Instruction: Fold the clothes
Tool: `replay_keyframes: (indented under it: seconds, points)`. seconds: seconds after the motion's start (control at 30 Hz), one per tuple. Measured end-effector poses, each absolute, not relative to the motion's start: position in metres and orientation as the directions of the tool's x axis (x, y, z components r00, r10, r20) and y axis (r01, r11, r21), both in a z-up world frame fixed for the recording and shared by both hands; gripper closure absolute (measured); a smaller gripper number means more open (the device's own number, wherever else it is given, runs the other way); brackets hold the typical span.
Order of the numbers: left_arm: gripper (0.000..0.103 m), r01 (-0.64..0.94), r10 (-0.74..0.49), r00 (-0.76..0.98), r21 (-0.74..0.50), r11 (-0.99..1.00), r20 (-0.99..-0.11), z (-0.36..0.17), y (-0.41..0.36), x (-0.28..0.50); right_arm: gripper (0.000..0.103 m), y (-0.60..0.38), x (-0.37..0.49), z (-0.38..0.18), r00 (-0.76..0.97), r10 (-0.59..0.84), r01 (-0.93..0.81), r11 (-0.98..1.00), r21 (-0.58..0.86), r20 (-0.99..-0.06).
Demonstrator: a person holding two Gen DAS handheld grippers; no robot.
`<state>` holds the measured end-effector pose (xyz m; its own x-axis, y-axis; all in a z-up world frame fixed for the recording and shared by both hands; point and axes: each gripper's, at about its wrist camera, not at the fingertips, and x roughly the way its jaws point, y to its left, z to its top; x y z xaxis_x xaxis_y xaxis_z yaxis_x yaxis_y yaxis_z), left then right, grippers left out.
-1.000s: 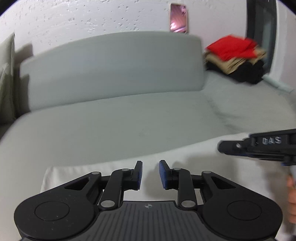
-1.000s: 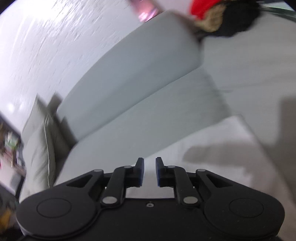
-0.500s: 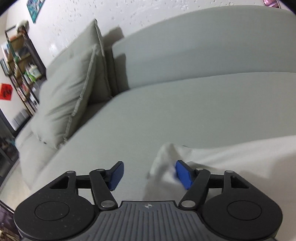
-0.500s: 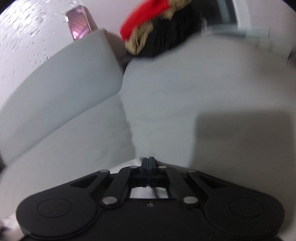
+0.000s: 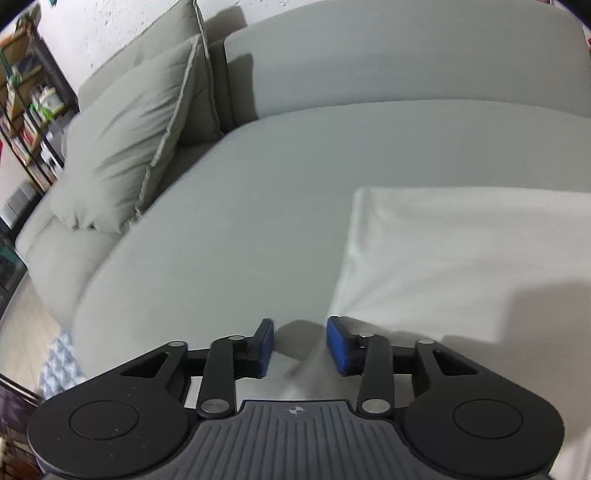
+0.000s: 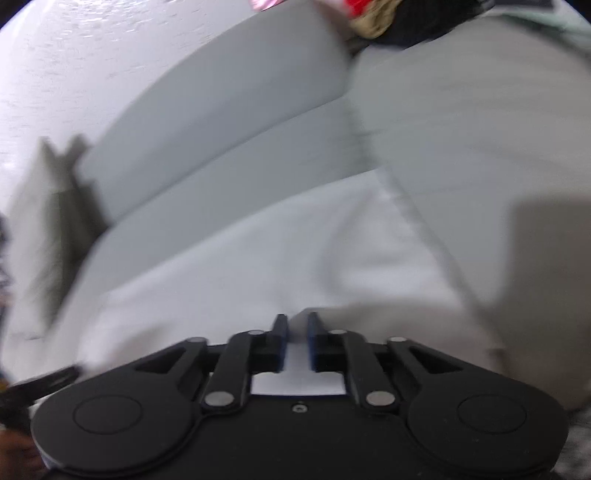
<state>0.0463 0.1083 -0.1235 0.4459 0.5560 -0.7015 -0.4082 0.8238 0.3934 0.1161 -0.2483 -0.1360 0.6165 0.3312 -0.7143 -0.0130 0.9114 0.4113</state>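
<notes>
A white garment [image 5: 461, 251] lies flat on the grey sofa seat [image 5: 258, 206], at the right of the left wrist view. My left gripper [image 5: 300, 345] is open, and a blurred fold of the garment's near left corner sits between its blue pads. In the blurred right wrist view the white garment [image 6: 277, 266] fills the middle. My right gripper [image 6: 295, 341] hovers over it with its jaws a narrow gap apart and white cloth showing in the gap; whether it grips the cloth is unclear.
A grey cushion [image 5: 129, 136] leans at the sofa's left end beside the backrest [image 5: 406, 62]. A shelf with books [image 5: 29, 110] stands far left. A pile of red, tan and black clothes [image 6: 388, 18] sits at the sofa's far right.
The left gripper has drawn back to the garment's near left corner and narrowed its opening. The right gripper went from fully shut to a narrow gap and swung left over the garment.
</notes>
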Motion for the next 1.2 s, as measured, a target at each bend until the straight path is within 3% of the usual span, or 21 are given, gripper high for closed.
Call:
replay_keyframes:
  seconds: [0.07, 0.1, 0.17, 0.27, 0.53, 0.63, 0.73, 0.83, 0.97, 1.03, 1.07, 1.2]
  points:
    - [0.07, -0.421, 0.63, 0.37, 0.481, 0.769, -0.683, -0.122, 0.119, 0.047, 0.099, -0.262, 0.115, -0.134, 0.609, 0.198, 0.109, 0.938, 0.328, -0.768]
    - [0.074, -0.445, 0.611, 0.374, 0.443, 0.778, -0.698, -0.116, 0.128, 0.039, 0.098, -0.269, 0.113, -0.131, 0.6, 0.161, 0.148, 0.94, 0.307, -0.783]
    - [0.077, -0.485, 0.542, 0.407, 0.328, 0.811, -0.735, -0.103, 0.145, 0.017, 0.095, -0.283, 0.103, -0.122, 0.602, 0.187, 0.155, 0.926, 0.343, -0.777]
    - [0.077, -0.473, 0.473, 0.48, 0.236, 0.849, -0.739, -0.088, 0.149, -0.018, 0.082, -0.291, 0.079, -0.102, 0.627, 0.221, 0.106, 0.926, 0.363, -0.747]
    - [0.076, -0.412, 0.31, 0.669, 0.011, 0.911, -0.675, -0.056, 0.117, -0.076, 0.08, -0.284, 0.03, -0.072, 0.682, 0.318, 0.033, 0.886, 0.462, -0.658]
    - [0.067, -0.354, 0.292, 0.706, 0.037, 0.935, -0.645, -0.056, 0.104, -0.067, 0.081, -0.279, 0.023, -0.07, 0.68, 0.343, 0.009, 0.88, 0.475, -0.648]
    - [0.069, -0.348, 0.298, 0.693, 0.057, 0.936, -0.656, -0.068, 0.1, -0.061, 0.081, -0.268, 0.015, -0.073, 0.663, 0.35, -0.007, 0.887, 0.461, -0.662]
    - [0.076, -0.37, 0.278, 0.638, 0.031, 0.929, -0.718, -0.088, 0.117, -0.043, 0.081, -0.256, 0.009, -0.074, 0.645, 0.355, -0.023, 0.894, 0.447, -0.677]
    - [0.065, -0.439, 0.319, 0.462, 0.1, 0.893, -0.828, -0.113, 0.135, -0.022, 0.081, -0.237, 0.021, -0.076, 0.628, 0.359, -0.074, 0.911, 0.407, -0.69]
    - [0.069, -0.438, 0.36, 0.463, 0.144, 0.887, -0.81, -0.109, 0.128, -0.028, 0.081, -0.231, 0.029, -0.08, 0.631, 0.333, -0.072, 0.924, 0.374, -0.701]
    - [0.084, -0.436, 0.379, 0.481, 0.16, 0.886, -0.79, -0.106, 0.123, -0.033, 0.081, -0.228, 0.033, -0.083, 0.634, 0.324, -0.072, 0.929, 0.363, -0.702]
    - [0.081, -0.355, 0.328, 0.629, 0.115, 0.928, -0.705, -0.092, 0.099, -0.049, 0.088, -0.22, 0.045, -0.109, 0.633, 0.308, -0.095, 0.942, 0.323, -0.71]
